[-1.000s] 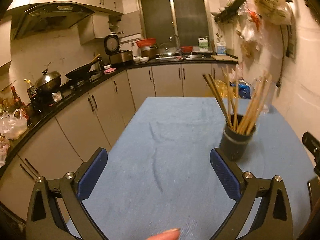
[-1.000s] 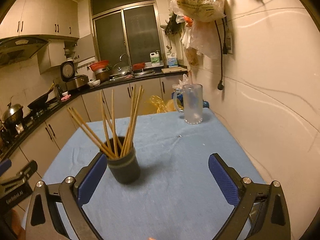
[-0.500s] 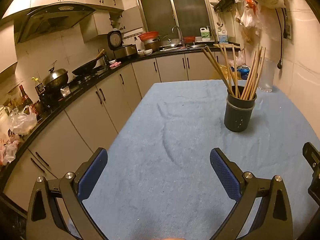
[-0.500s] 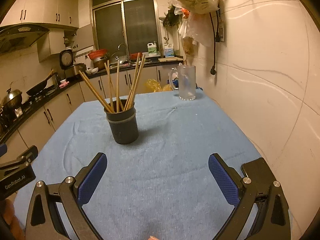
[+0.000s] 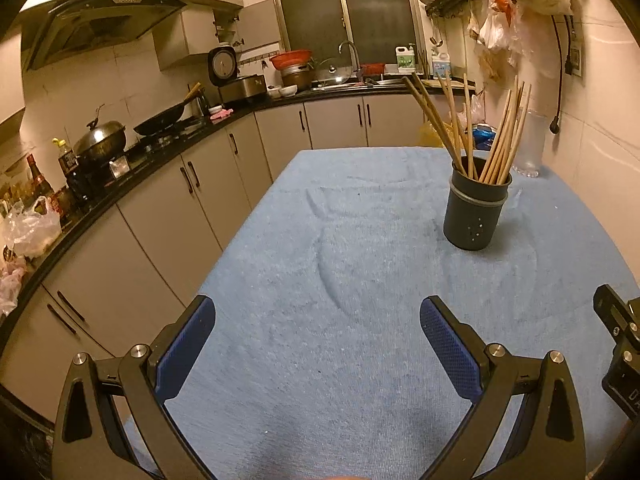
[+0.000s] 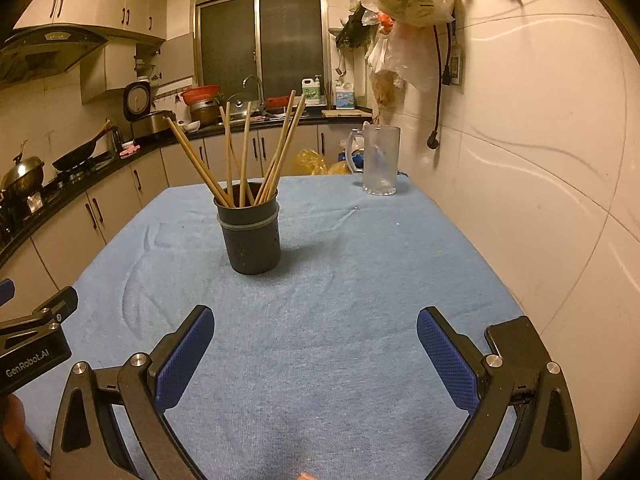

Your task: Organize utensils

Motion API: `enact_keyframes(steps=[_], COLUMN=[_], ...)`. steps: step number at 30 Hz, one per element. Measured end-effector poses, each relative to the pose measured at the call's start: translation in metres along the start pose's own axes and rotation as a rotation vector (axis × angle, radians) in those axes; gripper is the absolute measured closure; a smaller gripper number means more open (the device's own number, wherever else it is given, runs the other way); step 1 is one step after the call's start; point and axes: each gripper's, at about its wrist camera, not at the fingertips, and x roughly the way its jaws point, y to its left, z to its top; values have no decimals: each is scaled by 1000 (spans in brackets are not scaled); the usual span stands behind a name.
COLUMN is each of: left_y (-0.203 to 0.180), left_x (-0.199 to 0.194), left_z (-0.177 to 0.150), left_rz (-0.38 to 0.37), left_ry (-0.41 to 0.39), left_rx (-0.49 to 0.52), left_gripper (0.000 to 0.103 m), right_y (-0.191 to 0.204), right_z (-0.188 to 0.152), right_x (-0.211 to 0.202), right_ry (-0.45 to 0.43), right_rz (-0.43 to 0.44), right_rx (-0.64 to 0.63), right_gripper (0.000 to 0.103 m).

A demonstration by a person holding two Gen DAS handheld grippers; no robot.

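A: Nearest first. Left gripper (image 5: 316, 344) has its jaws spread wide, with nothing between the blue pads (image 5: 185, 346), only bare blue cloth (image 5: 320, 264) below. Right gripper (image 6: 314, 344) is the same: jaws wide apart, nothing held.

B: Anything in the way?

A: Between the grippers and the cup the cloth is free, with a few creases. The cloth covers the worktop (image 6: 360, 248). In the right wrist view the body of the left gripper shows at the lower left edge; in the left wrist view a black part of the right gripper shows at the lower right edge.

B: Container?

A: Dark cup (image 6: 251, 236), upright on the cloth, mid-worktop, well apart from both grippers. It holds wooden chopsticks (image 6: 240, 152), fanned out and leaning on the rim, some to the left, some to the right. Exact count not clear.

B: Further back?

A: Clear glass mug (image 6: 380, 160) at the far edge of the worktop near the wall, upright; contents cannot be told. Behind it, yellow bags (image 6: 316, 162). Plastic bags (image 6: 404, 4) hang on the wall above. Far left, a kitchen counter (image 5: 168, 136) carries a wok (image 5: 160, 122) and a lidded pot (image 5: 100, 140).
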Motion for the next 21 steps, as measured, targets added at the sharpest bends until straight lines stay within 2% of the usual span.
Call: enact_keyframes(steps=[14, 21], left_y=[1, 1], left_x=[18, 15], left_z=[-16, -18], left_rz=[-24, -39], left_ry=[51, 37], left_rx=[-6, -18], left_gripper=[1, 1], right_y=[3, -1], right_z=[-13, -14], right_x=[16, 12], right_ry=[34, -10], right_rz=[-20, -33], right_rx=[-18, -3], right_gripper=[0, 0])
